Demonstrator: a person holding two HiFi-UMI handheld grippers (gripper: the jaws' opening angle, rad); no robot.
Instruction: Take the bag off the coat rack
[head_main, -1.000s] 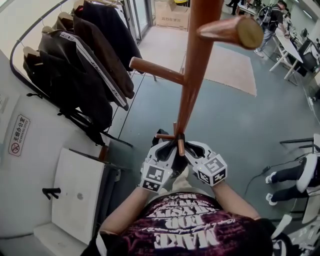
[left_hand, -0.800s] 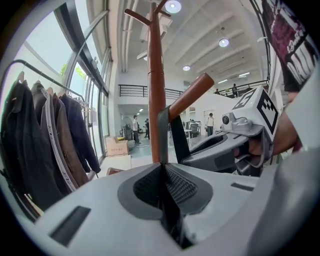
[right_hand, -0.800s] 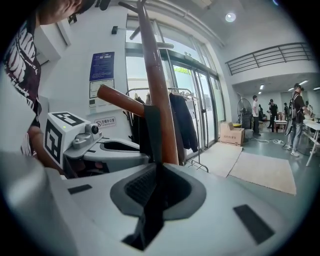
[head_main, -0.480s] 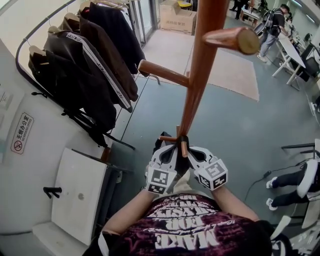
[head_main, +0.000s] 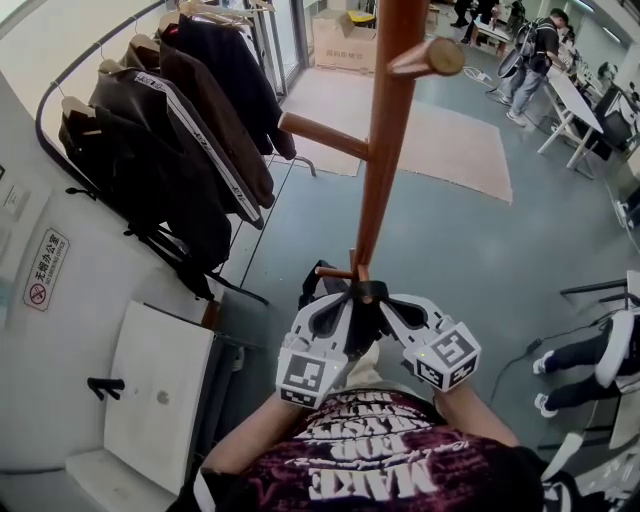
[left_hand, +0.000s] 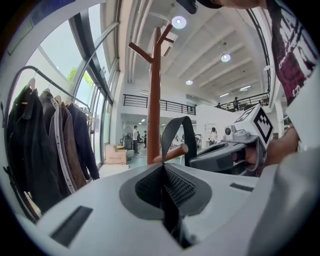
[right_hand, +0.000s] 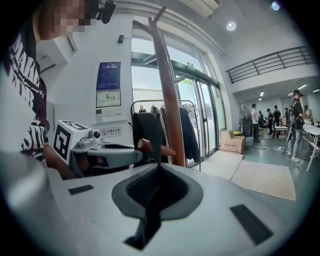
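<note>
Where the flat black strap (left_hand: 166, 137) loops a round wooden peg (left_hand: 172, 152), left tongs (left_hand: 162, 170) and right tongs (right_hand: 157, 167) clamp it.

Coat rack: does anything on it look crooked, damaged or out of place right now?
Nothing stands out. The coat rack looks undamaged, the black bag strap loops over a low peg, and the left gripper and right gripper are both shut on that strap.

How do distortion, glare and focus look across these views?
Head view: sharp, evenly lit, coat rack steeply foreshortened. Left gripper view: heavy fisheye, dark corners, ceiling lamp flaring. Right gripper view: same fisheye, windows blown out.
</note>
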